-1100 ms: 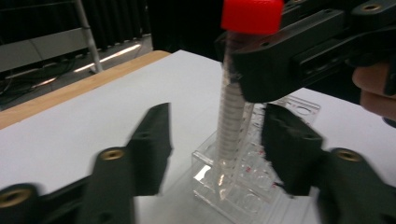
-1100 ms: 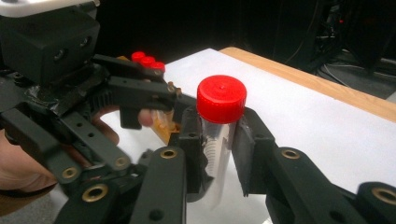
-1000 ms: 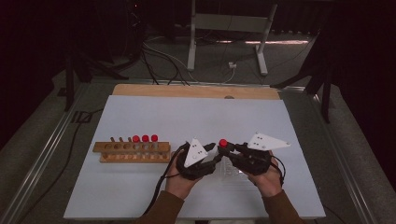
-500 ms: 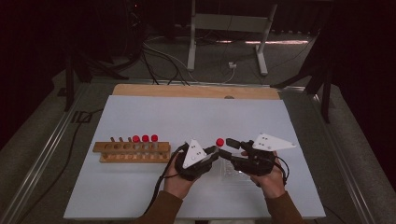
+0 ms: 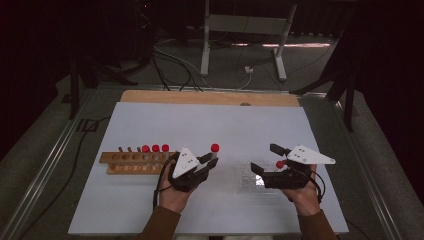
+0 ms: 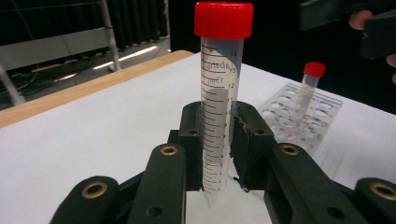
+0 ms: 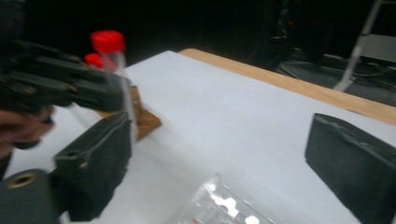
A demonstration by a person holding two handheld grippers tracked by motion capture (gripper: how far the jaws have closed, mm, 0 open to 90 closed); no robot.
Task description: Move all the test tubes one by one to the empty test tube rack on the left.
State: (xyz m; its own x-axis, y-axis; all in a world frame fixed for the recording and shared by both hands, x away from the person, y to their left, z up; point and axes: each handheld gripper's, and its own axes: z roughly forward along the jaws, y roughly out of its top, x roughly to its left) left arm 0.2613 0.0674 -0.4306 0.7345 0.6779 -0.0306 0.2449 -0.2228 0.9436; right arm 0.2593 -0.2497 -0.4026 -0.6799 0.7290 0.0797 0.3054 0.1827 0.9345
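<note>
Evidently a handover had just been completed — one second before, both grippers were bunched around a single red-capped tube (image 5: 214,150); now it was held upright by the clamped left gripper (image 5: 206,164) alone, at ten o'clock of the clear rack (image 5: 246,182). The right gripper's (image 5: 267,159) jaws had just been opening, with nothing between them. Counted: one tube in the clear rack, three in the wooden rack (image 5: 134,162) — transfer to the wooden rack was judged next.

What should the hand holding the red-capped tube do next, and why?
Probably carry it left to the wooden rack. The left gripper is shut on the tube, held upright, while the right gripper has just opened its jaws and let go. The rack has three capped tubes and free holes beside them.
</note>
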